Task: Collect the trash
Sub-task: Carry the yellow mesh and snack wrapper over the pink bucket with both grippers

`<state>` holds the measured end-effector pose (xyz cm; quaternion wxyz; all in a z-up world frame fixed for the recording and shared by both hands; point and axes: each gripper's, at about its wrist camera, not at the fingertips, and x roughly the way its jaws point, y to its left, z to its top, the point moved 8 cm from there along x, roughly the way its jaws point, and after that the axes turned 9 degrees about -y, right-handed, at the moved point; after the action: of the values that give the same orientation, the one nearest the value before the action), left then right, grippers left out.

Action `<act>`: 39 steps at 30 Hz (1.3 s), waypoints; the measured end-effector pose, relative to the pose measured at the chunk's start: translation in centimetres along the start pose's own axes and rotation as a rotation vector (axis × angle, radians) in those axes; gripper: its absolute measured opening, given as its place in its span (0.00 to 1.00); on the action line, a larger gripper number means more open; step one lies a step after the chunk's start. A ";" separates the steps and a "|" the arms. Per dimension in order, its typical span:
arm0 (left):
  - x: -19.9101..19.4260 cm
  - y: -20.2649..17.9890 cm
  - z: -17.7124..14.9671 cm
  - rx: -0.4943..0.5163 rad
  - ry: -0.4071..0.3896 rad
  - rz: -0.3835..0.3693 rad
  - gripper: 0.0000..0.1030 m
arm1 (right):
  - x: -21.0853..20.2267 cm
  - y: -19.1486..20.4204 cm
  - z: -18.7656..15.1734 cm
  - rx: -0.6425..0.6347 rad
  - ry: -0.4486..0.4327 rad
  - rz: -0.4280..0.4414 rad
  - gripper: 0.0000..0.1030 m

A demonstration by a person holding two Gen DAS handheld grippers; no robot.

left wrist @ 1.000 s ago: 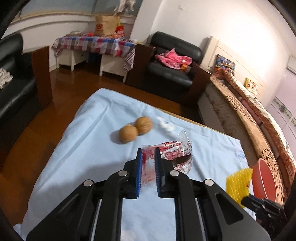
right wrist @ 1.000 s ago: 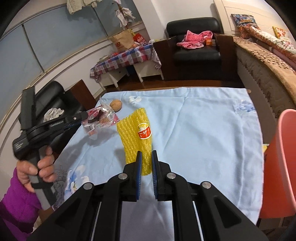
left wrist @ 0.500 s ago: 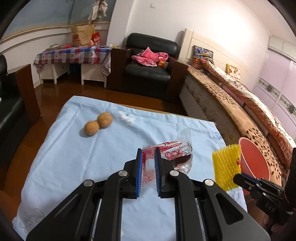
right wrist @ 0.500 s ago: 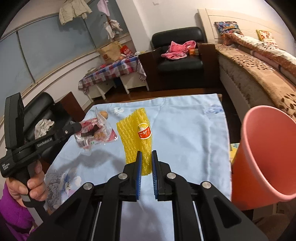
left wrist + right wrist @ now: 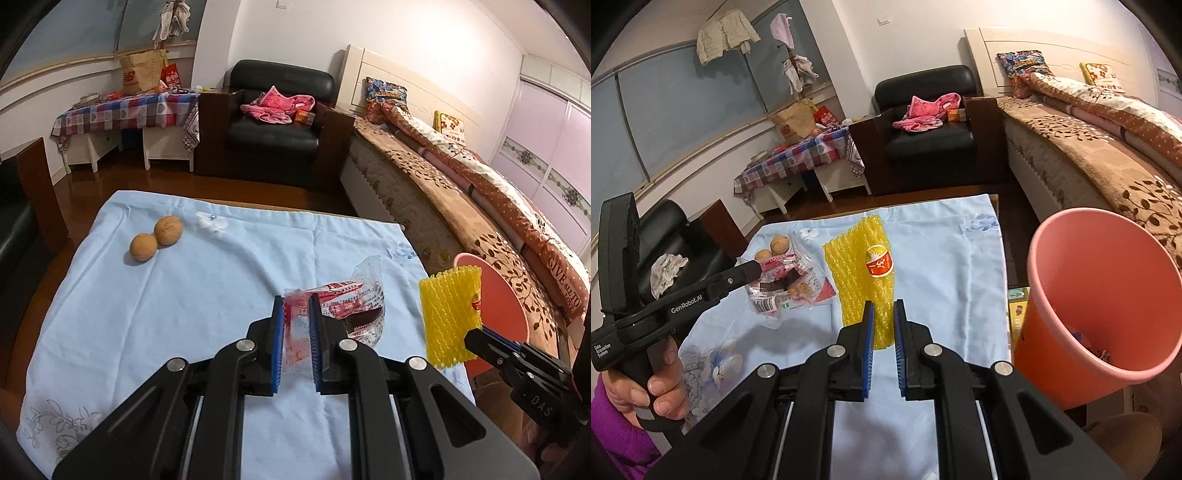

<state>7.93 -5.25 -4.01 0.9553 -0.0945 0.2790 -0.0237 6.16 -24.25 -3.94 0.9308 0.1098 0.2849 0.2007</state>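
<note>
Two pieces of rubbish are in hand and neither is yet binned; the left gripper (image 5: 295, 314) has its jaws nipped narrow on the clear red-printed wrapper (image 5: 347, 306), which hangs clear of the blue tablecloth (image 5: 184, 314), on the far side from the pink bin (image 5: 1108, 295); the right gripper (image 5: 882, 321) is likewise pinched on the lower edge of the yellow foam fruit net (image 5: 860, 266), its orange sticker (image 5: 879, 261) facing the camera; from the left wrist view the net stands upright just beside the bin's rim, nearer to it than the wrapper is; the bin sits off the table's edge beside the bed (image 5: 1108, 140), its mouth tilted toward the grippers, and a few scraps show at its bottom, so some collecting appears to be done already; what is left, as far as can be judged: carry both pieces over the rim, part the jaws and let them drop; two round brown walnut-like things (image 5: 157, 238) lie touching each other at the corner of the cloth farthest from the bin; whether they count as trash cannot be told; the cloth otherwise looks bare of litter; a hand (image 5: 653, 384) in a purple sleeve grips the left handle
</note>
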 end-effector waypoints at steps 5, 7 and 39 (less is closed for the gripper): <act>-0.1 -1.1 0.0 0.020 0.000 -0.005 0.12 | -0.7 -0.6 0.0 0.014 -0.013 -0.006 0.09; -0.1 -1.5 0.0 0.028 -0.003 -0.009 0.12 | -0.9 -0.9 0.0 0.019 -0.018 -0.008 0.09; 0.8 -9.5 0.2 0.156 -0.017 -0.105 0.12 | -4.5 -5.7 0.5 0.122 -0.104 -0.099 0.09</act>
<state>8.76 -14.58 -2.40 0.9596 -0.0347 0.2630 -0.0944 4.86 -31.35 -3.15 0.9447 0.1621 0.2531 0.1310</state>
